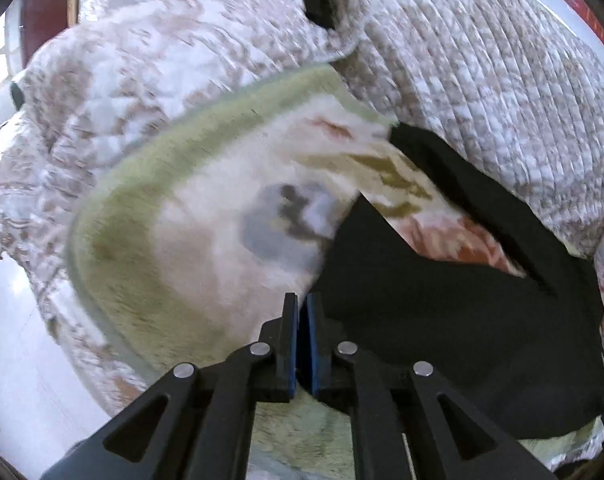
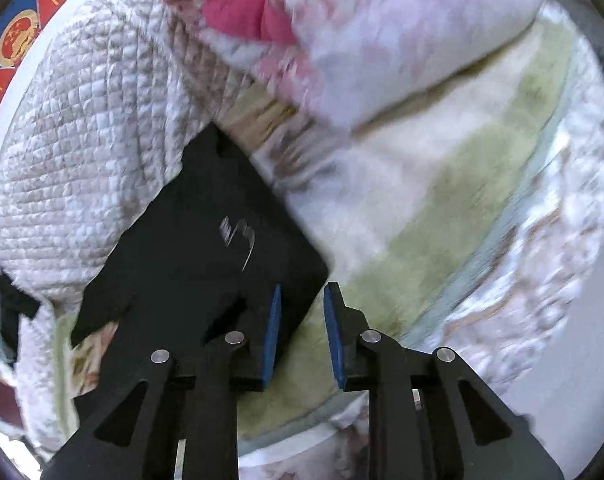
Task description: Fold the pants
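Note:
The black pants (image 1: 442, 312) lie on a fleece blanket with a green border (image 1: 150, 240), spread to the right in the left wrist view. My left gripper (image 1: 302, 300) is shut at the pants' left edge; whether cloth is pinched between the pads I cannot tell. In the right wrist view the black pants (image 2: 206, 240) lie at the left with a small white logo. My right gripper (image 2: 302, 292) is open, its left pad over the pants' corner and its right pad over the blanket (image 2: 442, 220).
A quilted beige and white bedspread (image 1: 482, 60) covers the bed behind and to the sides. A pink and white pillow or blanket (image 2: 362, 40) lies beyond the right gripper. White floor (image 1: 14, 340) shows at the lower left, past the bed's edge.

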`<control>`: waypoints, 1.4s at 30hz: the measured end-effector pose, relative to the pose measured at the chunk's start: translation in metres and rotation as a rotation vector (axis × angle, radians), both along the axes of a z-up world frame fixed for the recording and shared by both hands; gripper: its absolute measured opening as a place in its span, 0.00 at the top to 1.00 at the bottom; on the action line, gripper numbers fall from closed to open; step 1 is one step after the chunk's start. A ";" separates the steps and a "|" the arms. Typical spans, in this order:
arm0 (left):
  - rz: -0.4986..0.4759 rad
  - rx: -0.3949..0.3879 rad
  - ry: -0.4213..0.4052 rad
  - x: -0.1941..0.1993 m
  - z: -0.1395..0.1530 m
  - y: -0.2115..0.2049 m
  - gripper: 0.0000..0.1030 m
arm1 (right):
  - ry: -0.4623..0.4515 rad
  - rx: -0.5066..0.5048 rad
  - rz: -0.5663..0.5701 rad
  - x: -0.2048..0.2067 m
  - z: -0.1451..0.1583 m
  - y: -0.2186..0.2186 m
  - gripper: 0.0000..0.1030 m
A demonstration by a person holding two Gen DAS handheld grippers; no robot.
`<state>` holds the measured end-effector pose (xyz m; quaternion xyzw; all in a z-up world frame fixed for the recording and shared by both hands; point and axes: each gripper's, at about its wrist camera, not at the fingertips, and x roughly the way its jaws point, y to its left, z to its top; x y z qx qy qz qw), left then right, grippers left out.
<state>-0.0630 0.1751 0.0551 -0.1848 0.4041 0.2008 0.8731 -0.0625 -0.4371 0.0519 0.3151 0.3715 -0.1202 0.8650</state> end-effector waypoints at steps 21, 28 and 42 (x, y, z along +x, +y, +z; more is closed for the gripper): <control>-0.361 0.006 0.072 0.103 -0.034 -0.076 0.66 | 0.087 -0.139 0.351 0.061 -0.023 0.066 0.76; -0.481 -0.029 -0.036 0.067 -0.006 -0.117 0.66 | 0.009 -0.257 0.503 0.057 -0.007 0.113 0.58; -0.561 0.001 0.017 0.050 -0.019 -0.155 0.65 | 0.109 -0.345 0.455 0.047 -0.017 0.105 0.60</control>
